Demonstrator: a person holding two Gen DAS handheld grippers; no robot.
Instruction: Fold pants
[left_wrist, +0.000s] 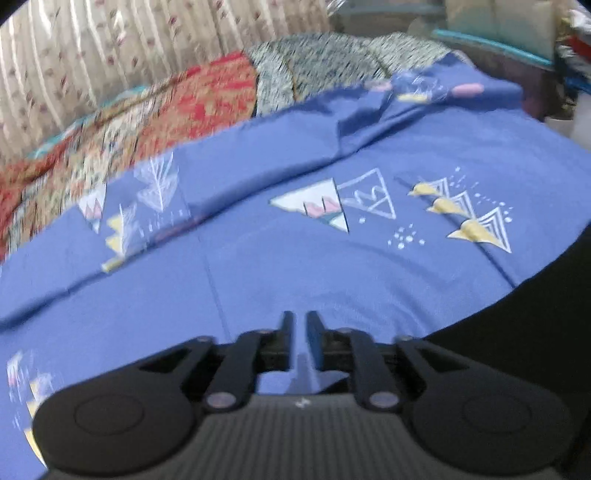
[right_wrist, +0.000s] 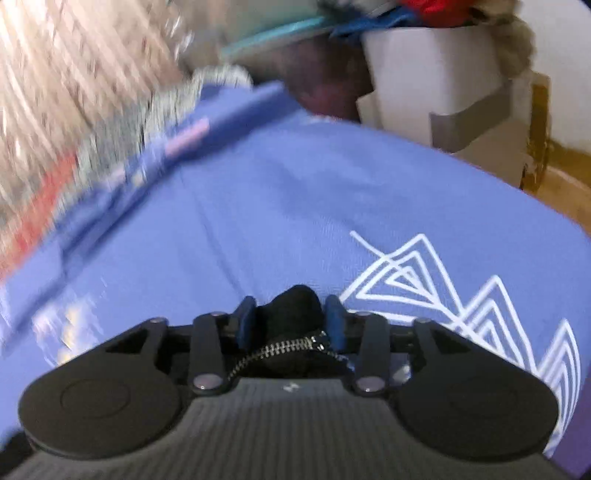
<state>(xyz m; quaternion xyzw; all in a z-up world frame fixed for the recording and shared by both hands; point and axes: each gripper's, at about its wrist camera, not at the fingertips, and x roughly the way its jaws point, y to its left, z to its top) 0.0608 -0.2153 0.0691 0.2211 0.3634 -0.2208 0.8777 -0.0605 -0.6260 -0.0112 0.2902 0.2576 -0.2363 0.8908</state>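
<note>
On the bed, over its blue printed bedsheet (left_wrist: 280, 266), the black pants (right_wrist: 291, 314) are soft, limp cloth that looks light and will sag and crease unless taken by a firm edge such as the waistband or the zipper (right_wrist: 280, 349) fly. The right hand-held gripper (right_wrist: 291, 314) has a bunched black fold by the zipper between its half-spread jaws, though whether the pads press it I cannot tell. The left hand-held gripper (left_wrist: 300, 325) is nearly closed and empty, near the dark cloth at the bed's right edge.

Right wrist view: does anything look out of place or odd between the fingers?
Yes. A bunched lump of black fabric with a silver zipper sits between the fingers of the right hand-held gripper, crumpled instead of flat. The blue patterned bedsheet beneath looks smooth there.
</note>
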